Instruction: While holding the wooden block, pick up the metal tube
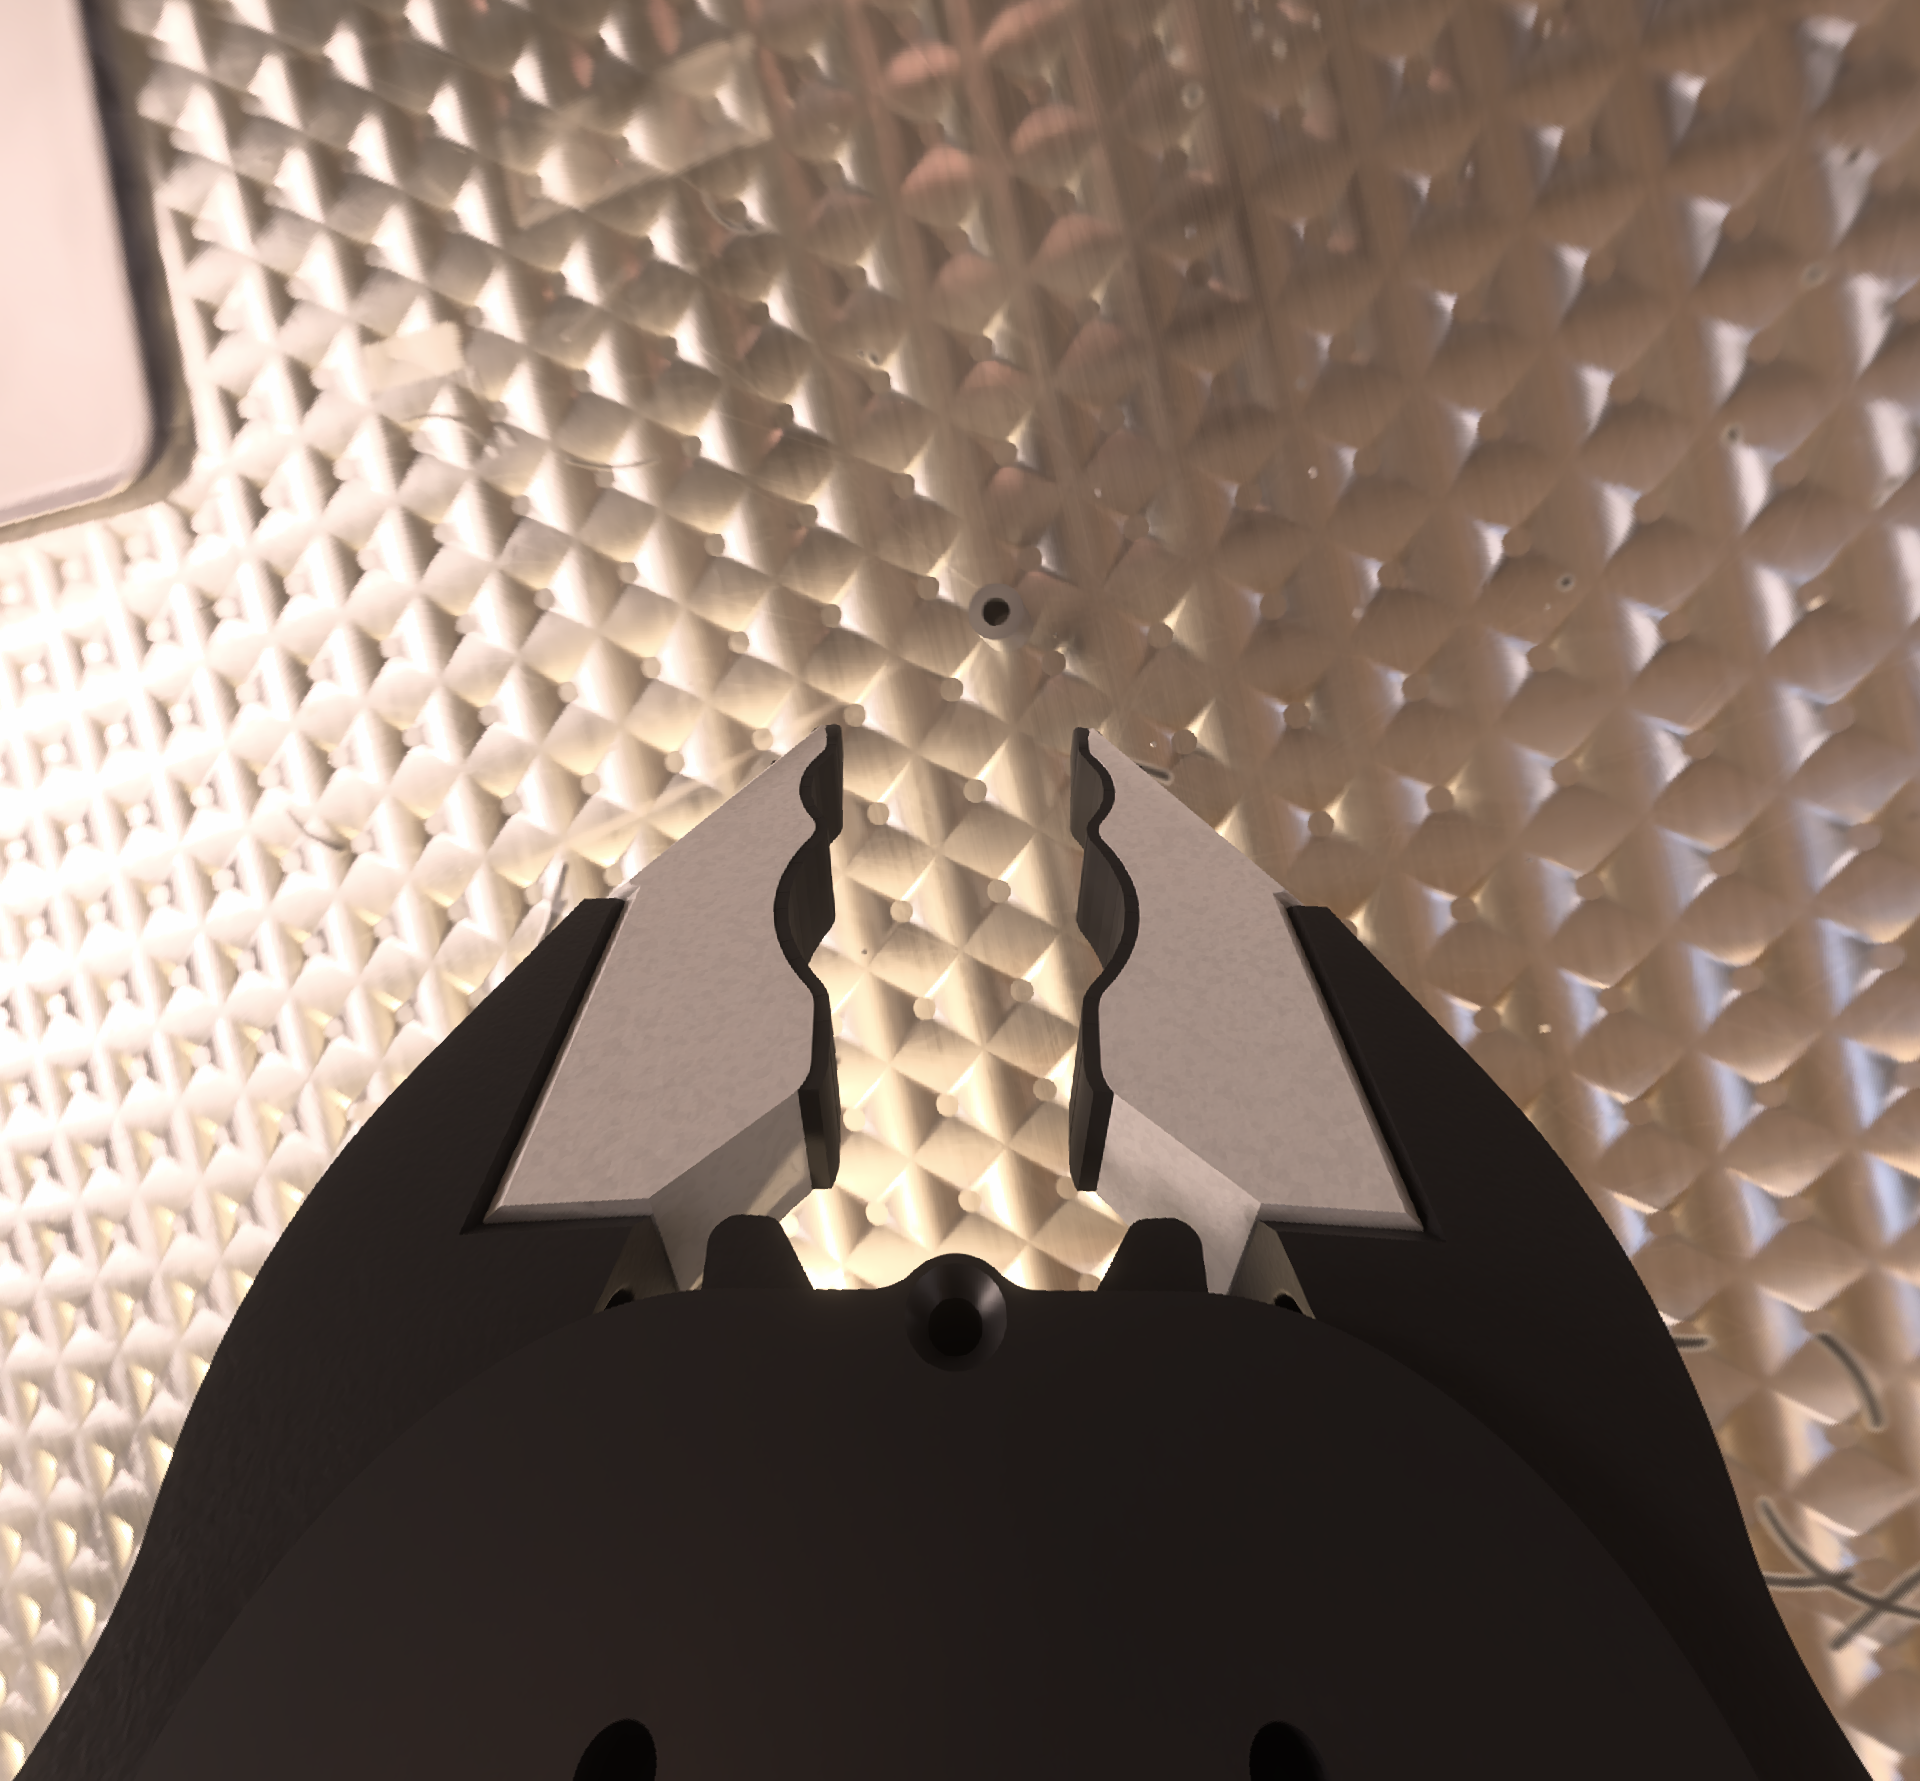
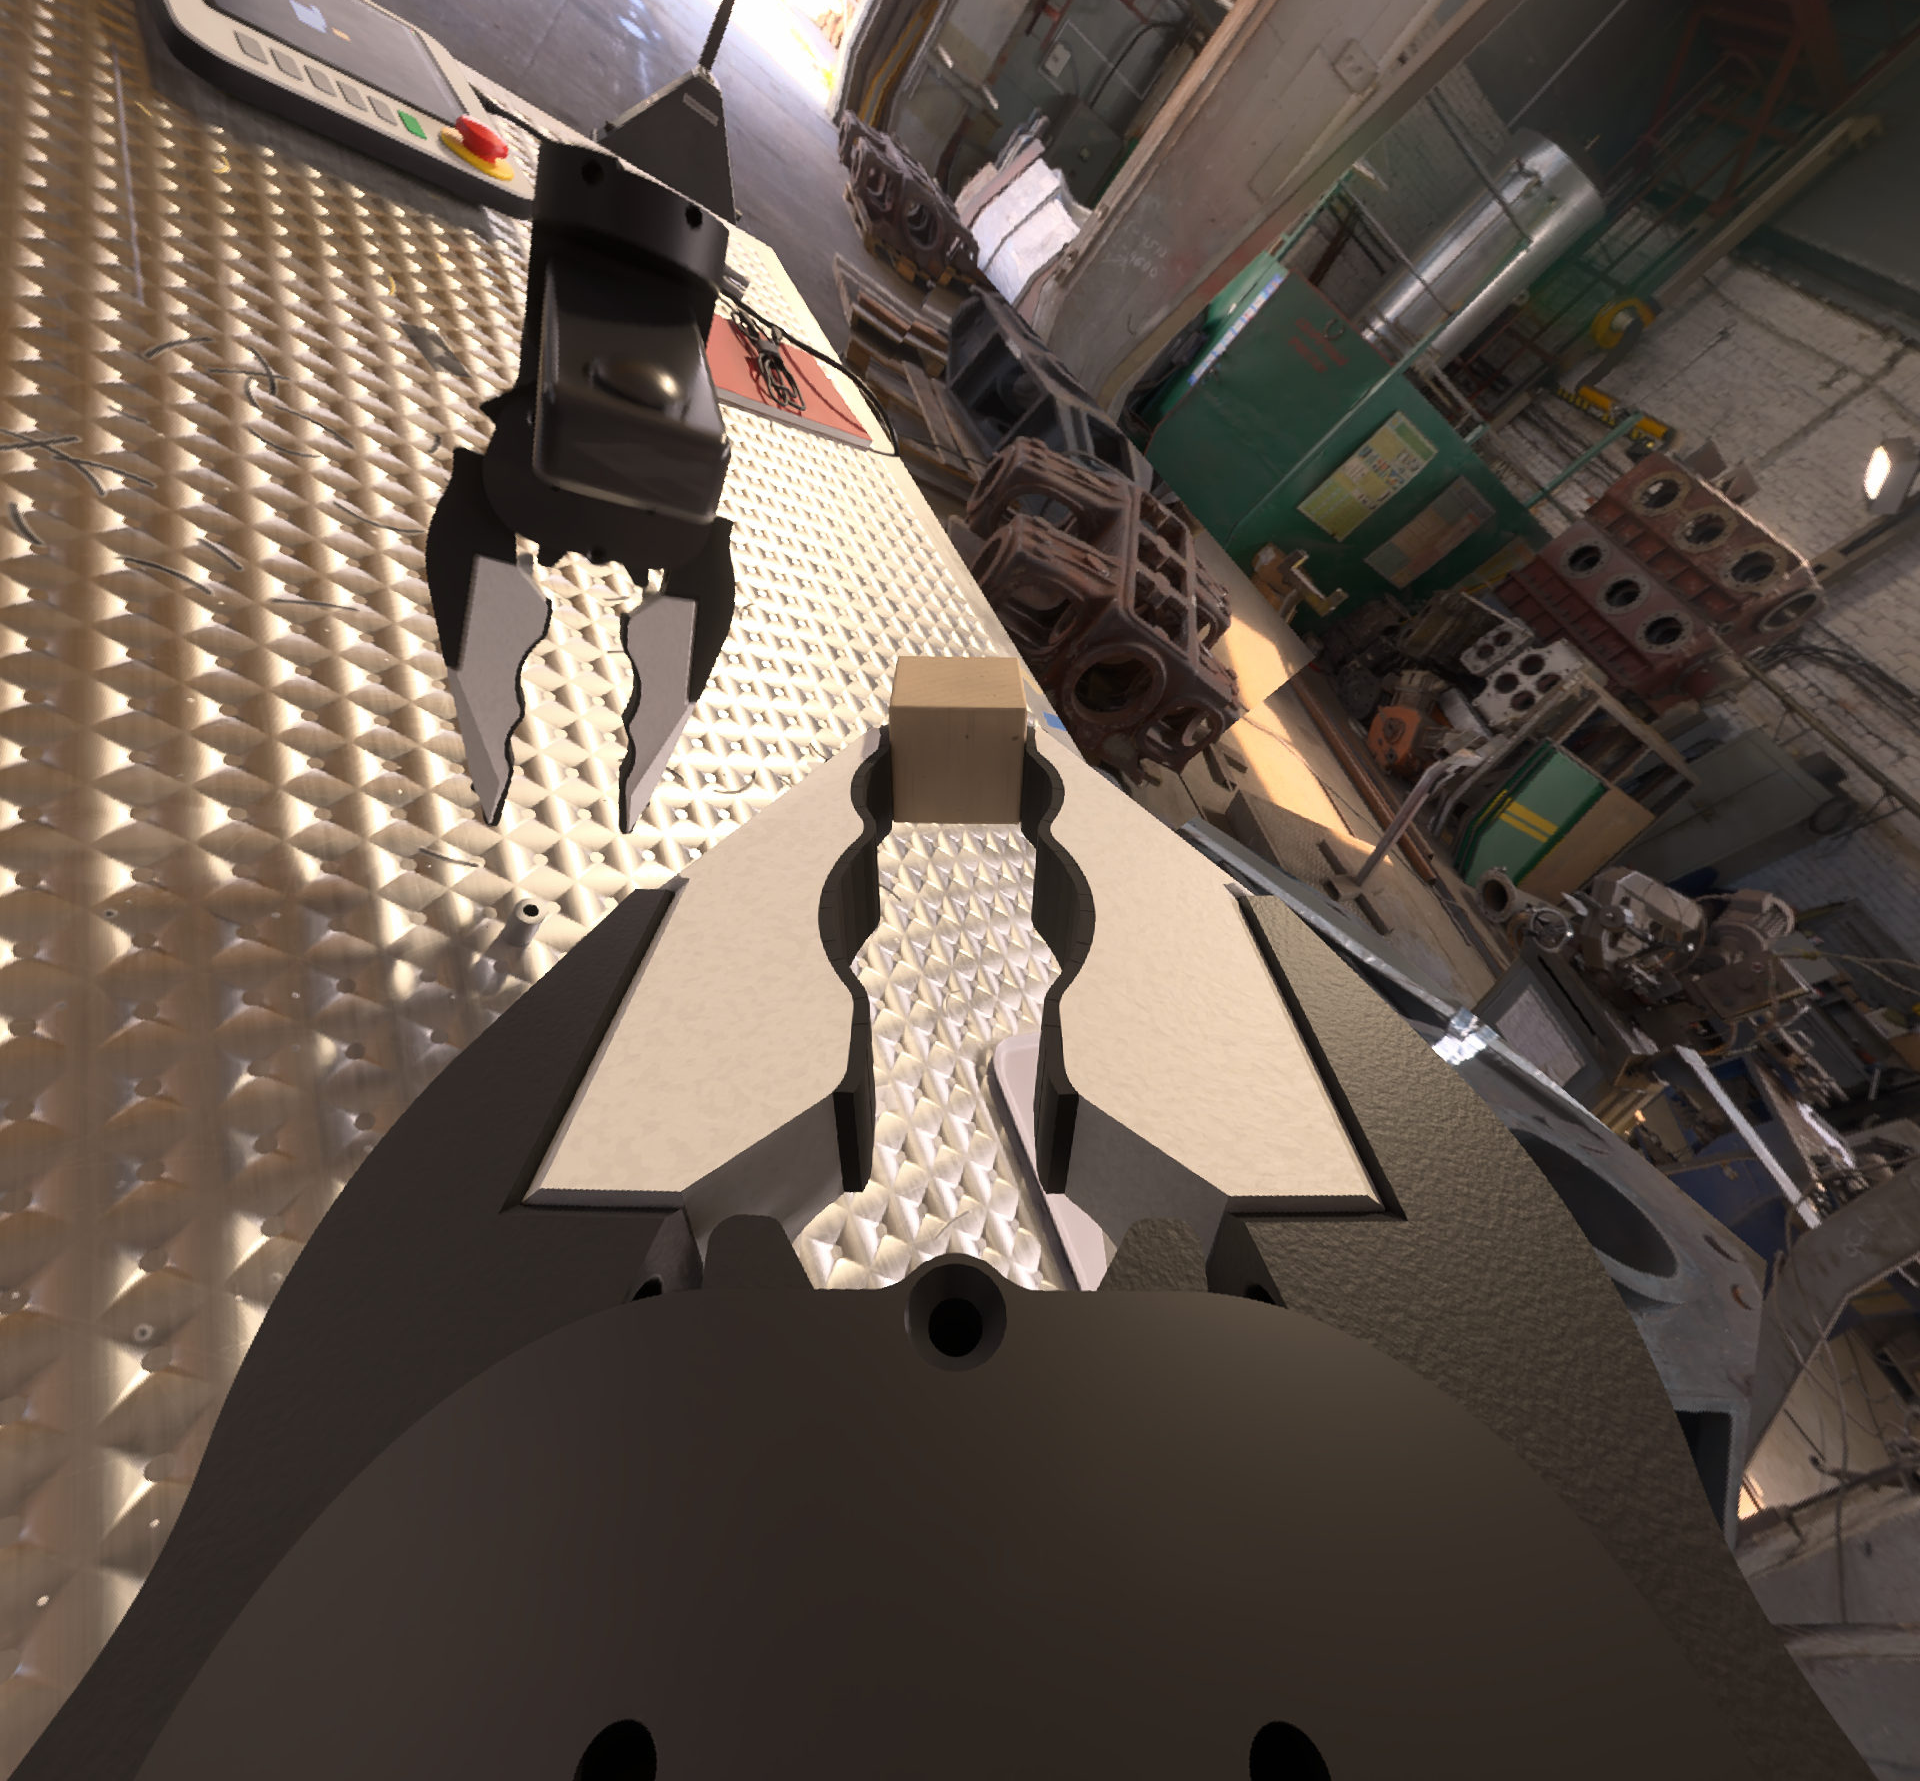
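The metal tube point(image 1: 997, 611) is a small grey cylinder standing upright on the patterned metal table point(image 1: 1351, 484). In the left wrist view it is seen from above, just beyond my fingertips. My left gripper point(image 1: 958, 744) is open and empty, pointing down at the table. In the right wrist view the left gripper point(image 2: 561, 817) hovers above the tube point(image 2: 523, 921), apart from it. My right gripper point(image 2: 956, 757) is shut on the wooden block point(image 2: 958, 744), a pale cube held at the fingertips above the table.
A white tray point(image 1: 62, 173) lies at the upper left; its rim also shows under my right gripper point(image 2: 1023, 1097). A control pendant point(image 2: 312, 38) and a red mat point(image 2: 790, 381) lie farther along the table. The table edge point(image 2: 997, 630) runs diagonally to the right.
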Tool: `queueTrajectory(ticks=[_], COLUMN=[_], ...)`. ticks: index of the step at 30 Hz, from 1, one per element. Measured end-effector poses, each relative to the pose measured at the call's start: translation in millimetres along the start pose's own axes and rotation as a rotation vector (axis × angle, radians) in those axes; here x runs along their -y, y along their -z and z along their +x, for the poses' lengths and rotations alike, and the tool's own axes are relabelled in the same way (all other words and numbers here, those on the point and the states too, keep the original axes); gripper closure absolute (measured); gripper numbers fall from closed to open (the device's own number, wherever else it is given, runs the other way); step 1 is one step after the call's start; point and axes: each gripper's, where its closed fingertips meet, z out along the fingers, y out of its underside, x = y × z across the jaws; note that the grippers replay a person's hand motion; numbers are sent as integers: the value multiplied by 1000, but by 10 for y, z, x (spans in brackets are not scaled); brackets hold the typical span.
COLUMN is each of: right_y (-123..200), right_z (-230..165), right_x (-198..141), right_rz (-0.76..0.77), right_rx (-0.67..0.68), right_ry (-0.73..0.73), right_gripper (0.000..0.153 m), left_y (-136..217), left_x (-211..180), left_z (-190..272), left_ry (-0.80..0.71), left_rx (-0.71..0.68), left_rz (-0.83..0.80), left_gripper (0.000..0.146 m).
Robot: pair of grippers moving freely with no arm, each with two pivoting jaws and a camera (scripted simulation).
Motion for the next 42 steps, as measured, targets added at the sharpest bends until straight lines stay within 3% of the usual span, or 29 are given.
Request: queueTrajectory(ticks=[4, 6, 7, 11, 13, 19, 25, 33, 38, 42], right_y=[-41, -40, -35, -17, -13, -13, -18, 15, -2, 0], right_z=[-33, -29, -23, -1, 5, 12, 16, 46, 31, 31], right_x=[-36, -46, -46, -47, -52, -65, -89, -86, -101, -98], right_rz=[-17, -20, -18, -9, -11, -15, -22, -16, -23, -19], right_rx=[14, 14, 14, 10, 7, 5, 4, -4, 0, 4], right_ry=[3, 2, -1, -14, -15, -17, -20, -25, -24, -28], right_gripper=[129, 129, 129, 129, 129, 129, 129, 129, 129, 129], left_y=[-300, -342, -340, -208, -144, -41, -213, -153, -311, -379], left_x=[-107, -98, -123, -265, -238, -65, -84, 53, -42, 9], left_z=[-2, -13, -29, -106, 23, 198, 242, 136, 166, 126], left_ry=[-71, -56, -31, 212, 285, 158, 76, -28, -72, -48], left_rx=[-1, -4, 2, 71, 0, -64, -93, -6, -18, -1], left_rz=[-87, -84, -113, -294, -296, -211, -220, -142, -210, -172], left_gripper=[103, 120, 129, 132, 133, 125, 112, 117, 117, 124])
